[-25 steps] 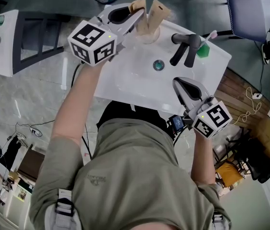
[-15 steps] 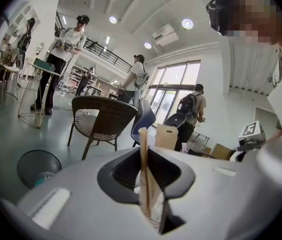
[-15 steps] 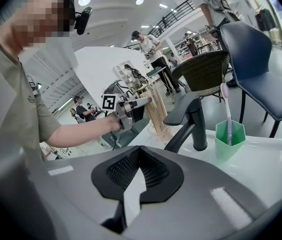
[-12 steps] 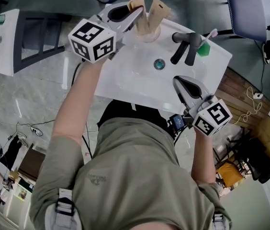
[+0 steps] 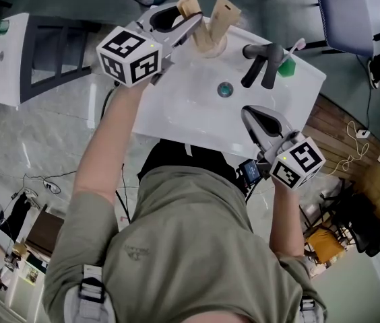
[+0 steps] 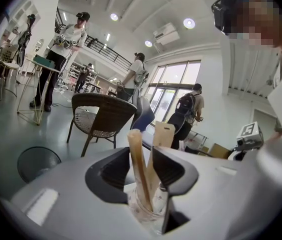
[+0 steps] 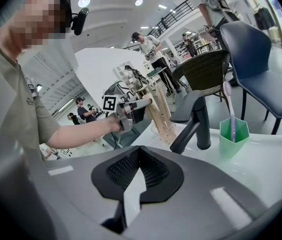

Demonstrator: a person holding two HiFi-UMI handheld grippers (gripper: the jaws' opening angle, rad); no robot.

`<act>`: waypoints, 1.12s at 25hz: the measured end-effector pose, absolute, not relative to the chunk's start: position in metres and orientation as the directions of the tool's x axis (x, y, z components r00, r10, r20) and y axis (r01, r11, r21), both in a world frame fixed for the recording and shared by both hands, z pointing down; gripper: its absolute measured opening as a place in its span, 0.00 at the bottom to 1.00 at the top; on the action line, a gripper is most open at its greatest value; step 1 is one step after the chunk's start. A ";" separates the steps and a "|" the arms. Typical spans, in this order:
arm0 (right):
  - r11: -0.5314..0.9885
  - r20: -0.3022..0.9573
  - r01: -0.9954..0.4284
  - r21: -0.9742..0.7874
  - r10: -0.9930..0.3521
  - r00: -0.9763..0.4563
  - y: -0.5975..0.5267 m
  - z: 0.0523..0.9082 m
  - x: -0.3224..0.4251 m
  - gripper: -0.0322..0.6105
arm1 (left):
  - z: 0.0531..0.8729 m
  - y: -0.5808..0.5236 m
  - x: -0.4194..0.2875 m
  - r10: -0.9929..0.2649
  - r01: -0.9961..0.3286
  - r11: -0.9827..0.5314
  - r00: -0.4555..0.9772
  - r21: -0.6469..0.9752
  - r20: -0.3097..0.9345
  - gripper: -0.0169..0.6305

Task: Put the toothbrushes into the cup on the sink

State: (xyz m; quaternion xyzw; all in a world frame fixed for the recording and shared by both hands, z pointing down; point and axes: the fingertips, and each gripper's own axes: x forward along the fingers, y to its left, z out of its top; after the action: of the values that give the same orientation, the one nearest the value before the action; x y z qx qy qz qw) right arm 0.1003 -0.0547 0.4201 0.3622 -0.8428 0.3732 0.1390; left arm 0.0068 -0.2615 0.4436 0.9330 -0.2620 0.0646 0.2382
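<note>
The only markings that read clearly are the bold black-and-white square patterns on the 2 gripper cubes; the small print on the person's olive shirt is too small to read. The 2 toothbrushes are in flat, plain brown cardboard sleeves, one (image 5: 190,8) beside the other (image 5: 222,15). Both stand tilted apart in a V in the clear, round cup (image 5: 211,46) on the back rim of the glossy white sink (image 5: 176,110).

The left gripper (image 6: 143,158) is at the cup with its dark, matte jaws opening. One narrow sleeve rises between them with a gap on either side, so the pads are not pressing on it. The second sleeve shows just behind, with a rounded top and a small slot cut in it.

The right gripper (image 7: 138,159) hangs over the near edge of the sink, well apart from the cup. Its ribbed black tips meet and hold nothing.

A matte black faucet (image 5: 261,63) stands by the round metal drain (image 5: 225,89). Beside the faucet, a translucent green hexagonal cup (image 7: 233,134) holds 1 slim pale toothbrush (image 7: 228,101).
</note>
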 end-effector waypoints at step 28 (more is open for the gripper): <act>0.506 0.440 -0.710 -0.490 -0.560 -0.702 -0.035 0.387 0.069 0.07 | 0.417 -0.187 -0.036 -0.455 -0.526 -0.749 0.850 0.402 0.265 0.23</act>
State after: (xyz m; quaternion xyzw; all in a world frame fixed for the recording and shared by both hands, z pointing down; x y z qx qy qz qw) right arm 0.0689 -0.0353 0.3867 0.3690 -0.8603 0.3332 0.1130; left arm -0.0356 -0.1868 0.4167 0.9322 -0.2631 0.0755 0.2368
